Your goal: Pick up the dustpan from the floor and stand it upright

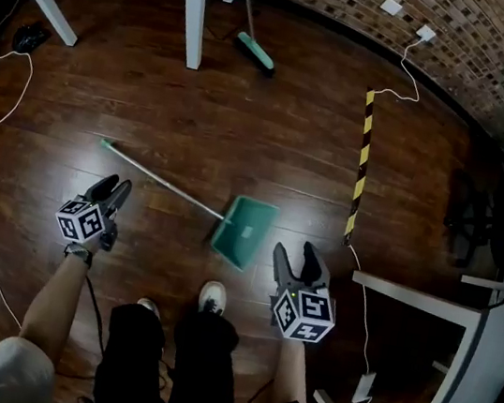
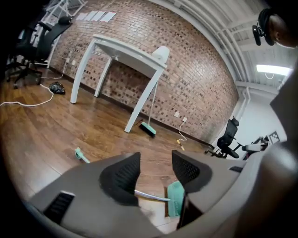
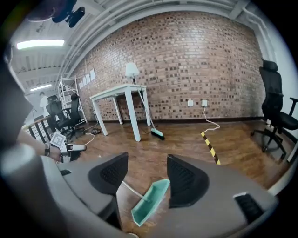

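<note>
Both tools are empty: your left gripper (image 1: pixel 109 192) and right gripper (image 1: pixel 300 258) each hold their fingers spread wide with nothing between them. The dustpan (image 1: pixel 245 231) lies on the wooden floor (image 1: pixel 271 142), untouched. Its teal pan sits just ahead of the right fingers and toward your middle. Its long metal handle (image 1: pixel 165 182) runs from the pan across to a spot ahead of the left fingers, where the teal grip end (image 1: pixel 106 143) lies.

I'd judge the handle the better hold, since it is slim and fits easily inside that spread. Bring the left fingers down with one on each side of the shaft and square across it, then close fully before you lift. The right fingers can take the shaft close to the pan to steady the swing.

The pan seems to rest tilted on one edge, though the wide-angle view makes that uncertain, so expect it to roll as the handle rises. Let its base pivot on the floor and settle flat before you release. Keep your shoe (image 1: pixel 211 296), just behind the pan, out of the way
</note>
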{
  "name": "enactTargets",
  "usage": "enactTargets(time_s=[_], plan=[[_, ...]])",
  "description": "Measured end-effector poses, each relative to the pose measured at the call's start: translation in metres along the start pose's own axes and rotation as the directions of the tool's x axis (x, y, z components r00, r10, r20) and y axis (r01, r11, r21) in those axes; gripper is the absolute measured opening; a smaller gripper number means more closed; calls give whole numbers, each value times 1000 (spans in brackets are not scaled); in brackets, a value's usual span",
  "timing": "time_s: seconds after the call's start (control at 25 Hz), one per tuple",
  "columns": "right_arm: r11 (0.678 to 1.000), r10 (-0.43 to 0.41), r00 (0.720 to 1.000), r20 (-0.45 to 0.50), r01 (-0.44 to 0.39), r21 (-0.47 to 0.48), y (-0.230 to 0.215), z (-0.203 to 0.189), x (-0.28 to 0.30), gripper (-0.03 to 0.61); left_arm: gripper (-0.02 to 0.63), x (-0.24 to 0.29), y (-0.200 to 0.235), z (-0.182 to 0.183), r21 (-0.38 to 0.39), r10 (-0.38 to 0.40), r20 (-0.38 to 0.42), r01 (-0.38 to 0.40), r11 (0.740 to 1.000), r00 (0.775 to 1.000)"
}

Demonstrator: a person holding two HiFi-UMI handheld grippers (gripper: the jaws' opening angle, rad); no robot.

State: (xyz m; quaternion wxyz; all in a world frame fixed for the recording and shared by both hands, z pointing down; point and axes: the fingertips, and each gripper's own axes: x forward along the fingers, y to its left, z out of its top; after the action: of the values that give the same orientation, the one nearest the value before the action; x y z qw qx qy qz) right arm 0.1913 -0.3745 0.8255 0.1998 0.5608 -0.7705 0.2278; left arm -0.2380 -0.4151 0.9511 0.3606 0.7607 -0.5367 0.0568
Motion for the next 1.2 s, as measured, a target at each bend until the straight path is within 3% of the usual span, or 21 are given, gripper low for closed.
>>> enactTargets(time_s=[0.16,0.28,0.4,0.48,0.6,0.72,0.76,0.84,0.96,1.0,1.12,1.2], plan=[[995,54,994,-90,-46,84,-13,-105,62,285,227,67,56,-82,-17,4,-62,-5,1000,998],[974,143,979,-146,-112,197,-14,-170,94,285,227,102,95,-148,-95,-4,-114,-7,995,994],[963,209,957,-199,-166,213,-12,-211,119,285,227,138,123,-196,-180,-36,-151,9,984,988],[961,230,946,-229,-183,208,-12,-230,127,285,227,159,130,-215,-269,-83,-138,44,962,987],[958,252,934,-252,-203,203,-12,-250,131,285,227,184,135,-227,-370,-126,-79,89,925,989],[973,207,941,-267,-169,156,-21,-258,130,284,227,205,142,-226,-420,-121,-23,100,902,992],[978,193,944,-268,-162,133,-24,-260,130,234,227,211,143,-223,-430,-123,-6,109,896,992],[981,185,946,-265,-163,104,-24,-260,130,198,229,222,143,-217,-446,-140,20,134,885,990],[985,167,953,-253,-153,76,-21,-255,133,112,213,231,144,-211,-437,-140,24,136,889,990],[988,154,956,-249,-142,66,-22,-254,135,94,160,231,145,-210,-429,-130,27,129,894,991],[994,104,968,-229,-95,50,-33,-252,139,84,152,225,142,-203,-404,-111,63,127,906,992],[1000,30,977,-209,-29,11,-48,-251,141,91,153,219,130,-186,-344,-132,96,158,926,987]])
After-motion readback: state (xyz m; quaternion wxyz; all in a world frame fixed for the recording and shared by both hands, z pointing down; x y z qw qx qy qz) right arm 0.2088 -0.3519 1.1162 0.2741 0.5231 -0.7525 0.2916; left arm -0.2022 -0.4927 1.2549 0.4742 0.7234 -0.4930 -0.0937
